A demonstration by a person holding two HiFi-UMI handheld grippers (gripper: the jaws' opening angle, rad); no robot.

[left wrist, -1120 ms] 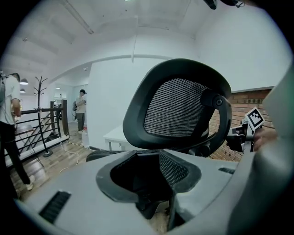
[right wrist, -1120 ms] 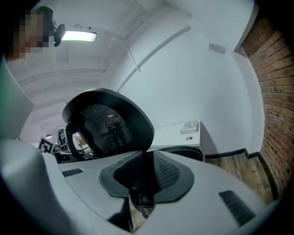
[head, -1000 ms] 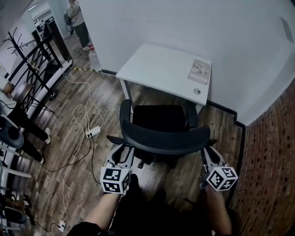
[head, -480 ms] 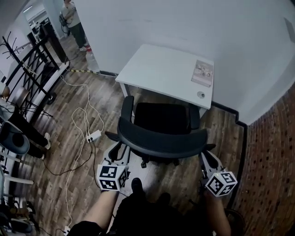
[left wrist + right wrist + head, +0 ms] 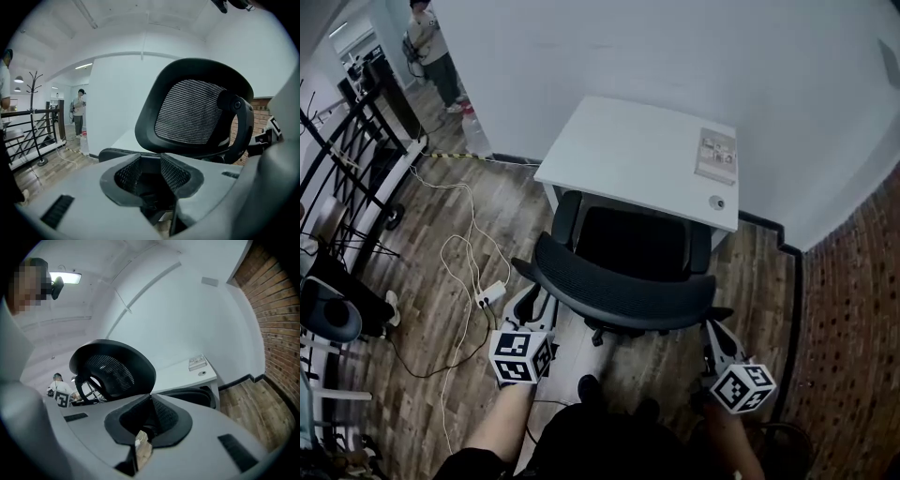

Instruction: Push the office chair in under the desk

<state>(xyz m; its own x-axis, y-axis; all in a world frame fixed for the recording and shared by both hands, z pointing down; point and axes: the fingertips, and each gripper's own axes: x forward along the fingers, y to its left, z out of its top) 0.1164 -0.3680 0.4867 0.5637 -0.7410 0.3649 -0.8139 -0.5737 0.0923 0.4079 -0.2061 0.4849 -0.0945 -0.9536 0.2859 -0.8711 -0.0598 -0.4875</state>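
Observation:
The black mesh office chair [image 5: 619, 291] stands with its seat [image 5: 633, 246] partly under the white desk [image 5: 619, 150]. My left gripper [image 5: 534, 302] is at the left end of the backrest [image 5: 197, 112]. Its jaws have just closed a little, but a gap still shows between them [image 5: 151, 161]. I cannot tell whether it touches the chair. My right gripper [image 5: 712, 330] is at the right end of the backrest [image 5: 112, 366]. Its jaws have just closed and now meet [image 5: 151, 398], with nothing seen between them.
A booklet [image 5: 717, 155] lies on the desk. A power strip [image 5: 492, 293] with loose cables lies on the wooden floor to the left. Black racks [image 5: 356, 150] stand further left. A brick wall [image 5: 853, 328] runs along the right. A person [image 5: 427, 42] stands far off.
The chair has rolled away from me toward the desk, and its seat now reaches under the desk's edge. Both grippers have followed it forward.

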